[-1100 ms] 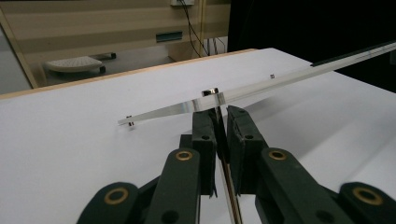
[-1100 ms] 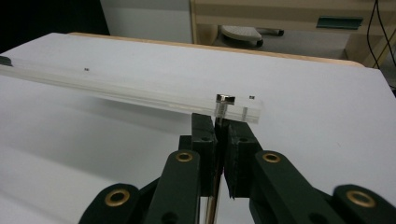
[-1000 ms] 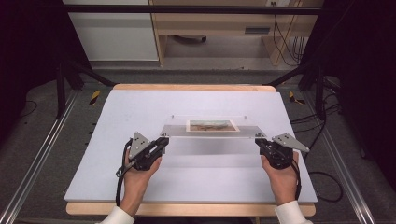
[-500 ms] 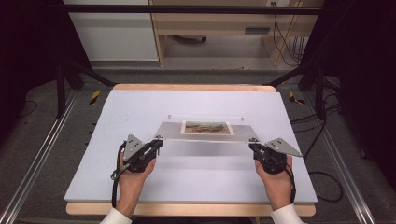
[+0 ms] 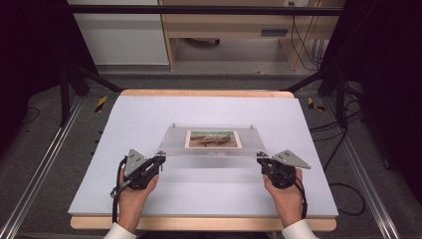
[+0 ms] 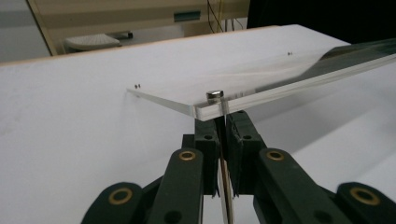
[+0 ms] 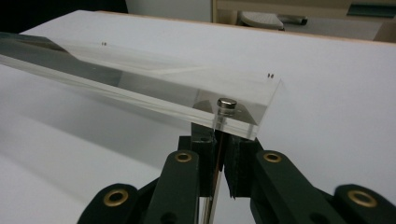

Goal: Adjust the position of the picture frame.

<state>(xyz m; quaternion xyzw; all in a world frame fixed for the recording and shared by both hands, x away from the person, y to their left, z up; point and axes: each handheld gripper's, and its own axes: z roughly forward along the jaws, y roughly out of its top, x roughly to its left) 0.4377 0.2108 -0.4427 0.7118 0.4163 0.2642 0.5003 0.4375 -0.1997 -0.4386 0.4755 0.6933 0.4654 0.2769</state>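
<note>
Both tongs [image 5: 160, 158] [image 5: 261, 158] closed on clear frame's [image 5: 214, 148] near corners, gripped edges hidden beneath the acrylic.

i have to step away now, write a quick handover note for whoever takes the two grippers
Left gripper: shut on the near left corner of the clear acrylic frame, just under the corner's small metal stud.
Right gripper: shut on the near right corner, under its stud.
Frame: holds a small landscape picture and lies over the middle of the white table; its near edge looks lifted, while contact at the far edge cannot be judged.
Done: both near corners gripped.
Left: probably lower the frame evenly, then release both sides together.
</note>
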